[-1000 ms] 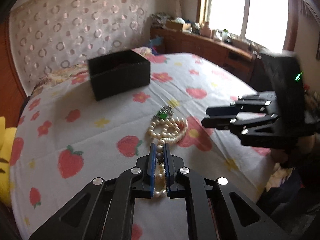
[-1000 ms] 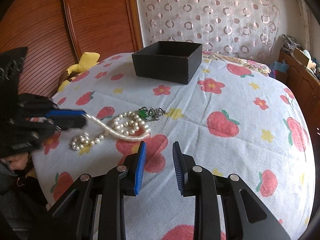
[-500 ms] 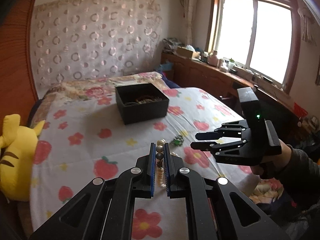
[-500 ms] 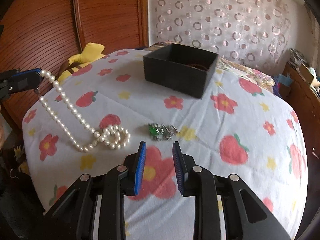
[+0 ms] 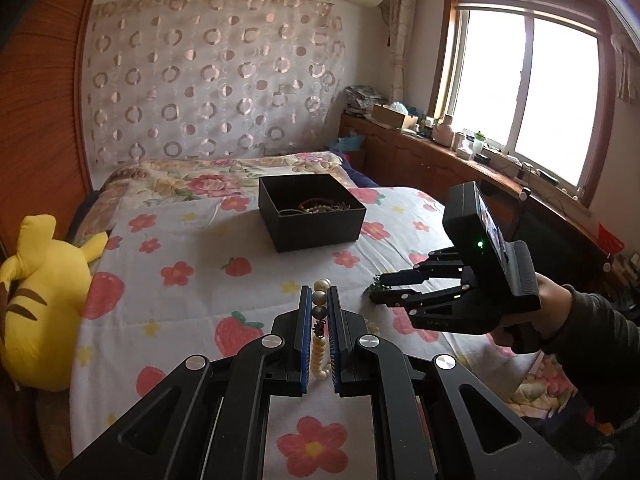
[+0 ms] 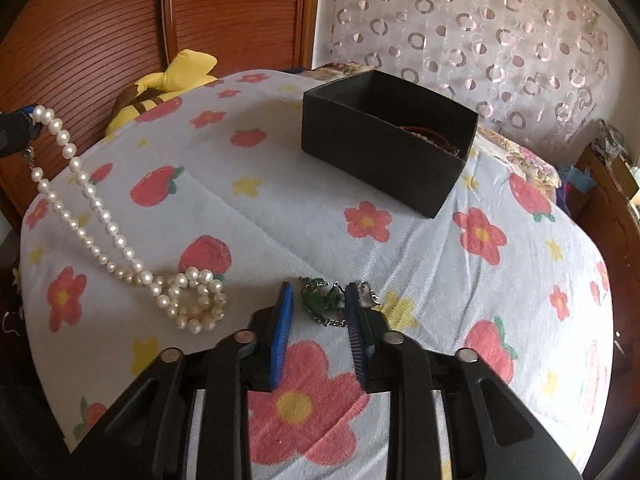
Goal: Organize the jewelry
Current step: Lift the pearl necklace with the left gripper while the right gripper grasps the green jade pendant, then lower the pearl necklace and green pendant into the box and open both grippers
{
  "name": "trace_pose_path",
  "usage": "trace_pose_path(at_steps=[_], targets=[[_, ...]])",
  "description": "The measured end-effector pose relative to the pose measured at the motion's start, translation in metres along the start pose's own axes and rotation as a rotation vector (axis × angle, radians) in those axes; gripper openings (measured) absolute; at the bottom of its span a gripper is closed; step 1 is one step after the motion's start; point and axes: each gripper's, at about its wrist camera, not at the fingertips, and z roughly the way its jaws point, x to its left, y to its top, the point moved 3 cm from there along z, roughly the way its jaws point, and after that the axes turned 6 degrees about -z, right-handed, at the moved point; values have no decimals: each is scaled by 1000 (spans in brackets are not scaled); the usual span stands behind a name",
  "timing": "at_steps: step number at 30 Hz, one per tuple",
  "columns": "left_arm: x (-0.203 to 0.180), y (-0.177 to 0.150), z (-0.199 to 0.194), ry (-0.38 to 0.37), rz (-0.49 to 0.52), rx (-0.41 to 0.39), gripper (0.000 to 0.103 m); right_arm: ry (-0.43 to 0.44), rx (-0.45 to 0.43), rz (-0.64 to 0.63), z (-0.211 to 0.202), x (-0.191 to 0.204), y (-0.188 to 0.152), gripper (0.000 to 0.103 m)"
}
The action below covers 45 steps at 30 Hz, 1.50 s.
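My left gripper (image 5: 319, 300) has its blue-padded jaws pressed in on a string of white round pearls (image 6: 96, 216), pinching it near the clasp end, a couple of beads showing above the pads. From there the pearl necklace hangs in two strands down to the bed, and its far end lies coiled in a small heap on the white quilted bedspread printed with red strawberries and flowers (image 6: 280, 216), just left of my right gripper (image 6: 318, 308). That gripper's jaws have just been closing, yet they are not quite together — between the blue pads sits a small green-stoned piece on a silver metal chain (image 6: 322, 300), lying on the bedspread; whether the pads already touch it I cannot tell, and I see a sliver of gap on each side. In the left wrist view the right gripper comes in from the right, held by a hand (image 5: 548, 300) in a dark sleeve, its fingertips low over the green piece. Farther off, near the middle of the bed, stands an open black square cardboard box (image 5: 312, 216) with a tangle of other jewelry inside. A yellow plush toy with brown stripes (image 5: 36, 296) lies at the left edge against the reddish wooden headboard (image 6: 100, 20).
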Motion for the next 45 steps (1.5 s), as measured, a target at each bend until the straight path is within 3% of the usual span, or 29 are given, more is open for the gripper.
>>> trace_pose_path(at_steps=[8, 17, 29, 35, 45], targets=[[0, 17, 0, -2, 7, -25, 7, -4, -58, 21, -15, -8, 2, 17], [-18, 79, 3, -13, 63, -93, 7, -41, -175, 27, -67, -31, 33, 17], [-28, 163, 35, 46, 106, -137, 7, -110, -268, -26, -105, -50, 92, 17], [-32, 200, 59, 66, 104, -140, 7, -123, -269, -32, -95, -58, 111, 17], [-25, 219, 99, 83, 75, -88, 7, -105, -221, 32, -41, -81, 120, 17]])
